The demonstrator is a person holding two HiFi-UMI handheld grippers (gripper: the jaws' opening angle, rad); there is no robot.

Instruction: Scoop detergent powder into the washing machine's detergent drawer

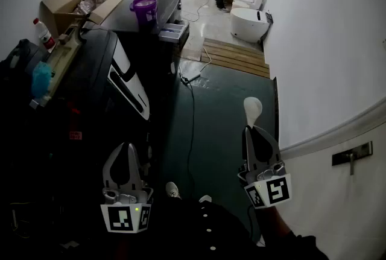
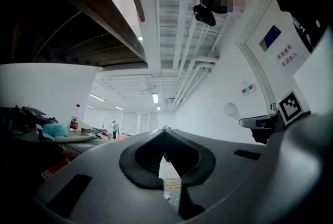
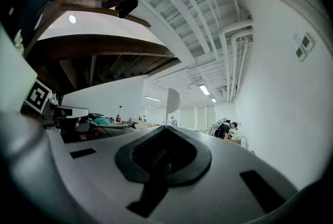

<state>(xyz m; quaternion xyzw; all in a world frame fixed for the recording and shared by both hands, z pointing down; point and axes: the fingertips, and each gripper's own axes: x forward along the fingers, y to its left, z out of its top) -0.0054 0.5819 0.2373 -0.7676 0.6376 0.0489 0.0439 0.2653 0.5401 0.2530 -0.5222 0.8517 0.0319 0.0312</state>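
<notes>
In the head view my right gripper (image 1: 249, 130) is shut on the handle of a white scoop (image 1: 252, 108), whose bowl sticks up past the jaw tips and looks empty. The scoop (image 3: 171, 100) also rises just beyond the closed jaws of the right gripper (image 3: 165, 128) in the right gripper view. My left gripper (image 1: 128, 147) hangs low at the left, shut with nothing in it; its tips meet in the left gripper (image 2: 164, 129) view. Far ahead a purple detergent tub (image 1: 145, 8) stands on the dark washing machine (image 1: 167, 4). The machine's drawer (image 1: 174, 30) is pulled out.
Black equipment (image 1: 90, 84) lines the left side, with a cardboard box (image 1: 60, 4) and a red-capped bottle (image 1: 42, 32) behind it. A cable (image 1: 192, 108) runs along the dark green floor. A wooden pallet (image 1: 235, 55) and a white appliance (image 1: 250, 23) lie ahead. The white wall is close on the right.
</notes>
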